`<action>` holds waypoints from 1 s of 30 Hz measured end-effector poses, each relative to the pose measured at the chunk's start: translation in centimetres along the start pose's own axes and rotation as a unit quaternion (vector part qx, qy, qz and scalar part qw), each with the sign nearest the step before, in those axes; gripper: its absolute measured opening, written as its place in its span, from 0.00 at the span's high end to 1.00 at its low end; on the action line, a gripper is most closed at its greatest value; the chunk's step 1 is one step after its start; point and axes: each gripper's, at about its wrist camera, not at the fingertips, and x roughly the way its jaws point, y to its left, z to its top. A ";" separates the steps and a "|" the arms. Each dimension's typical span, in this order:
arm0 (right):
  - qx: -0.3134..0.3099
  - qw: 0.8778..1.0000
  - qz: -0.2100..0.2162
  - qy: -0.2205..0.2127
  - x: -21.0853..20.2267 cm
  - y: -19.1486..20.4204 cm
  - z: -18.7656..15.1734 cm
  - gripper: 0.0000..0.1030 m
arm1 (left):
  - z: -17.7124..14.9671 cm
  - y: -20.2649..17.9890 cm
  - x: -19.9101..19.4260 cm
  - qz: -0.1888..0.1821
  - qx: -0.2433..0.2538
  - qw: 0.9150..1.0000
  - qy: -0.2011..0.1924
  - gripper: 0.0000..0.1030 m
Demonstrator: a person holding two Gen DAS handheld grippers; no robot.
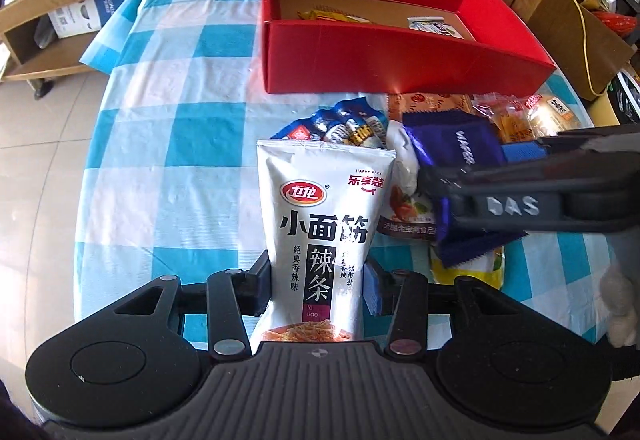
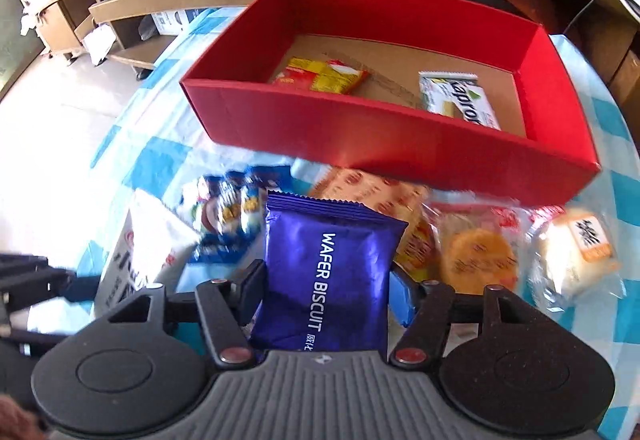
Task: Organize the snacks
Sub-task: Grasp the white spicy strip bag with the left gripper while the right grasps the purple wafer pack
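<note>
Two packets are held upright, long axes running away from the cameras toward the red box (image 2: 400,135): the left gripper (image 1: 318,280) clamps a white latiao pouch (image 1: 320,224), the right gripper (image 2: 326,286) a purple wafer biscuit packet (image 2: 328,272). Loose snacks (image 2: 480,256) crowd the checked tablecloth (image 1: 160,119) before the box's near wall.

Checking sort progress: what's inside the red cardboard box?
In the red cardboard box: a yellow-and-red snack packet and a white-and-green wafer bar on its bare brown floor. The near wall hides the front strip of that floor.
</note>
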 end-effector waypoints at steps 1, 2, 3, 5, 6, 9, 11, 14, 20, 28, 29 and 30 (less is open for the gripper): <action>-0.003 1.000 0.000 0.002 -0.3 -0.3 -0.3 0.31 | 0.0 -0.2 0.0 -0.001 0.003 1.000 0.000 0.49; -0.006 1.000 0.000 0.003 -0.7 -0.5 -0.6 0.31 | 0.0 -0.4 0.1 -0.001 0.006 1.000 0.001 0.49; -0.007 1.000 0.001 0.003 -1.0 -0.8 -0.9 0.31 | 0.0 -0.5 0.2 0.000 0.009 1.000 0.001 0.49; -0.009 1.000 0.003 0.002 -1.7 -1.2 -1.5 0.31 | -0.1 -0.9 0.3 0.002 0.015 1.000 0.002 0.49; -0.011 1.000 0.002 0.001 -2.0 -1.3 -1.7 0.31 | -0.1 -1.1 0.4 0.003 0.019 1.000 0.001 0.49; -0.016 1.000 0.006 0.001 -2.2 -1.3 -2.2 0.31 | 0.0 -1.7 0.7 0.005 0.027 1.000 0.001 0.47; -0.015 1.000 0.012 0.008 -1.7 -1.5 -2.4 0.31 | 0.1 -1.8 1.1 0.011 0.031 0.999 0.002 0.44; -0.013 1.000 0.016 0.017 -1.1 -1.8 -2.7 0.30 | 0.3 -1.9 1.5 0.020 0.033 0.999 0.004 0.24; -0.003 0.999 0.036 0.032 -0.5 -2.5 -2.9 0.29 | 0.2 -1.7 2.4 0.045 0.041 0.998 0.008 0.11; -0.007 0.998 0.040 0.038 -0.7 -2.4 -3.5 0.31 | 0.2 -1.7 1.2 0.052 0.024 0.998 -0.004 0.46; -0.005 0.999 0.040 0.037 -0.9 -2.4 -3.5 0.31 | 0.2 -1.5 1.1 0.045 0.016 0.999 -0.003 0.47; -0.003 0.999 0.041 0.035 -1.1 -2.5 -3.5 0.31 | 0.1 -1.5 1.0 0.044 0.012 0.999 -0.003 0.48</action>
